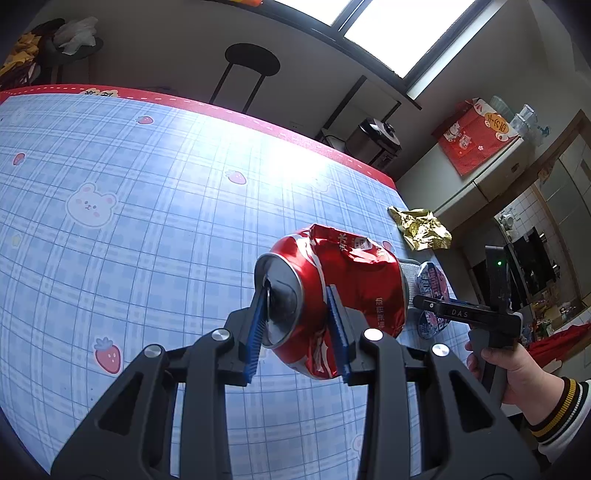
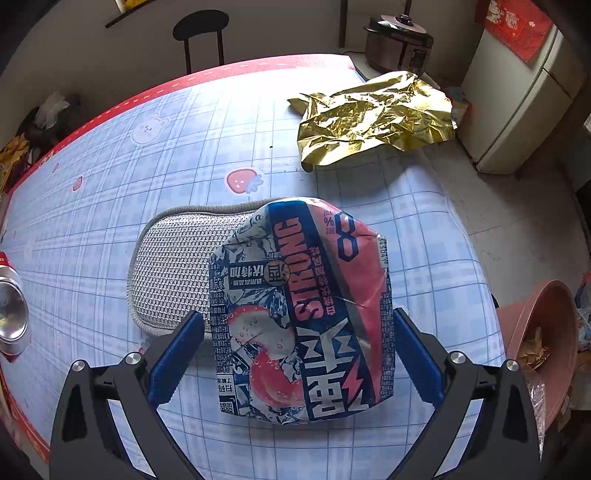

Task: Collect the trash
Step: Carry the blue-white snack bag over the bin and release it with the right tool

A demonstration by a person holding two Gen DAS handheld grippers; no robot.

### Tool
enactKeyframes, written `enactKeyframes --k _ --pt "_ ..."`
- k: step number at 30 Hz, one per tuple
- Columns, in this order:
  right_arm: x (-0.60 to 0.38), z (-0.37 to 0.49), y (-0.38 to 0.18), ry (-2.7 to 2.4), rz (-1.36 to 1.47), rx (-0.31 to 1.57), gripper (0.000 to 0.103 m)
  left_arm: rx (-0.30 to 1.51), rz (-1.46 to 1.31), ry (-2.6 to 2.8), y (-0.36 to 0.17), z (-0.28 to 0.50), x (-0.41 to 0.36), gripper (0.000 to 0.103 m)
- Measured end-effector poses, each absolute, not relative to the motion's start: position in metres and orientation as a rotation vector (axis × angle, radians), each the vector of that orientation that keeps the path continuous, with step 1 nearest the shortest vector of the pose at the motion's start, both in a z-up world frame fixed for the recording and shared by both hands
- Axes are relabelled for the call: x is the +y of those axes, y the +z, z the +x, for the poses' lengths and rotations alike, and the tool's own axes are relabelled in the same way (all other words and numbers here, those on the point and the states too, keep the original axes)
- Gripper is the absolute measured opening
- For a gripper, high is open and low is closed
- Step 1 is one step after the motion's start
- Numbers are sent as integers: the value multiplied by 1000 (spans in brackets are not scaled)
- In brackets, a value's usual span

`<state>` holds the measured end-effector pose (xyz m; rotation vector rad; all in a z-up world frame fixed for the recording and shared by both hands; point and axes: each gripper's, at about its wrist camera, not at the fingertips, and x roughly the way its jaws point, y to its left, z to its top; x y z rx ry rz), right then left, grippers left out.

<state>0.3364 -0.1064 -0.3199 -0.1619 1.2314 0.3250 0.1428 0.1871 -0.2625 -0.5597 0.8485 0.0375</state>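
My left gripper (image 1: 299,325) is shut on a crushed red can (image 1: 354,291) and holds it above the table; the can's silver end also shows at the left edge of the right wrist view (image 2: 11,310). My right gripper (image 2: 295,343) is open, its blue pads on either side of a flattened blue and pink can (image 2: 303,314) that lies partly on a grey mesh pad (image 2: 177,266). That can and the right gripper also show in the left wrist view (image 1: 432,295). A crumpled gold foil wrapper (image 2: 373,118) lies near the table's far right edge.
The table has a blue plaid cloth with a red border (image 2: 122,99). A pink bin (image 2: 546,339) with scraps stands off the table's right side. A black stool (image 2: 201,26), a rice cooker (image 2: 399,44) and a fridge (image 2: 517,110) stand beyond the table.
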Motion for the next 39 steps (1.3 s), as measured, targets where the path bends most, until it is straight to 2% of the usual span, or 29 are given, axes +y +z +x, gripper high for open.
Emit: enactKeyframes --k 2,27,39 --pt "-105 332 -318 333 -180 1222 84 847 -556 36 -261 143 186 35" --pt "-123 256 -256 423 -160 1044 84 810 -498 16 -226 122 174 35" --pt "-197 215 -192 375 6 883 84 750 -444 -10 -180 112 152 35"
